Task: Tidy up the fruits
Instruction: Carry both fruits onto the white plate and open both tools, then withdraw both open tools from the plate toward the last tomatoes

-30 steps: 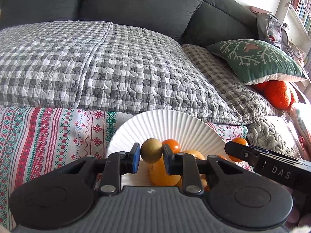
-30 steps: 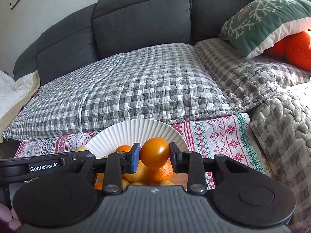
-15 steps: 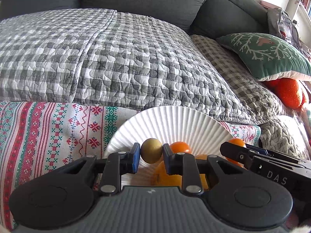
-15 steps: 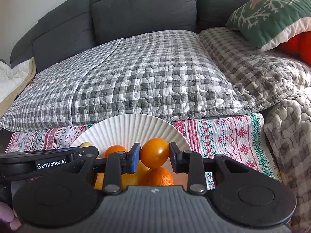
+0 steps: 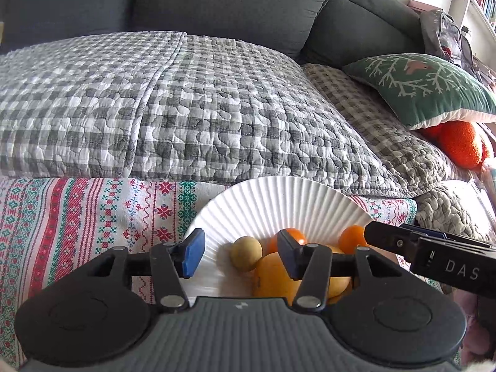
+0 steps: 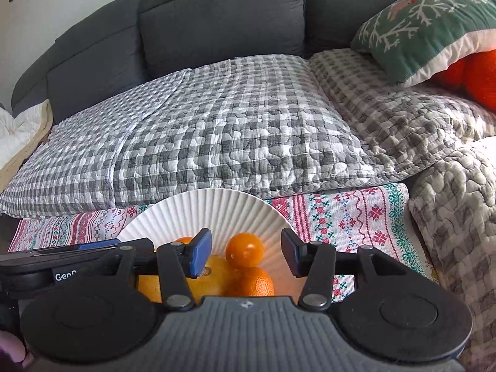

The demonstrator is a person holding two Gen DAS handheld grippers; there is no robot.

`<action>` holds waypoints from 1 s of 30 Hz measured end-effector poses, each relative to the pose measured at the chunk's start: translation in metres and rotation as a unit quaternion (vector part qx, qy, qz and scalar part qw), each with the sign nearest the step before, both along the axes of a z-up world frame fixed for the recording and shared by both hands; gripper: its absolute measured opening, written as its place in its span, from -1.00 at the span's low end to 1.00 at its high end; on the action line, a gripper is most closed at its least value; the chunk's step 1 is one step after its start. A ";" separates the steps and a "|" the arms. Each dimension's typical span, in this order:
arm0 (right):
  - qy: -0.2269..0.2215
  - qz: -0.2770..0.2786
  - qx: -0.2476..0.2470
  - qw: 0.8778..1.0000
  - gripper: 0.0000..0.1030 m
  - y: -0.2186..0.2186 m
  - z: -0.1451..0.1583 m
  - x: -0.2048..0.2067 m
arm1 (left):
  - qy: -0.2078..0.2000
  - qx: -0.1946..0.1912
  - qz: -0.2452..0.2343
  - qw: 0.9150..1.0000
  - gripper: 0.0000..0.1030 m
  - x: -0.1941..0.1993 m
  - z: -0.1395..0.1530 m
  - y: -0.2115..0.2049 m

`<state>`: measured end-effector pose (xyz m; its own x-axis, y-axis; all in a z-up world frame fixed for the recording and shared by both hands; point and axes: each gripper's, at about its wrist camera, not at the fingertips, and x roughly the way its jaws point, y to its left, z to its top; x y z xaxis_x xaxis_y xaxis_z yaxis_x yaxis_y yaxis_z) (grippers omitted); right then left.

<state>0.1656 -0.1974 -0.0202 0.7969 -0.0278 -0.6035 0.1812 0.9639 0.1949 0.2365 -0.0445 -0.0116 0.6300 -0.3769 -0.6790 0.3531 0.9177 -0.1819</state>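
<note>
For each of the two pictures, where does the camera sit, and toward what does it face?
Left wrist: on the left hand-held gripper, facing the white plate and sofa; jaws opening around a brownish fruit.
Right wrist: on the right hand-held gripper, facing the same way; jaws opening around an orange fruit.
Shared: plate, fruit pile, checked quilt, green cushion.
</note>
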 end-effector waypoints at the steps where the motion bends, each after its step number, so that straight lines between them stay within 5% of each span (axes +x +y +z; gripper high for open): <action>1: -0.001 -0.001 0.000 1.000 0.03 0.000 0.001 -0.002 | -0.004 0.004 -0.001 1.000 0.06 -0.002 0.002 0.000; 12: 0.000 -0.004 -0.009 1.000 0.39 0.014 0.018 -0.039 | -0.039 0.025 -0.011 0.999 0.53 -0.046 0.022 0.008; 30: 0.013 0.019 -0.043 0.999 0.67 0.030 0.020 -0.107 | -0.018 0.023 -0.004 1.000 0.82 -0.120 0.018 0.024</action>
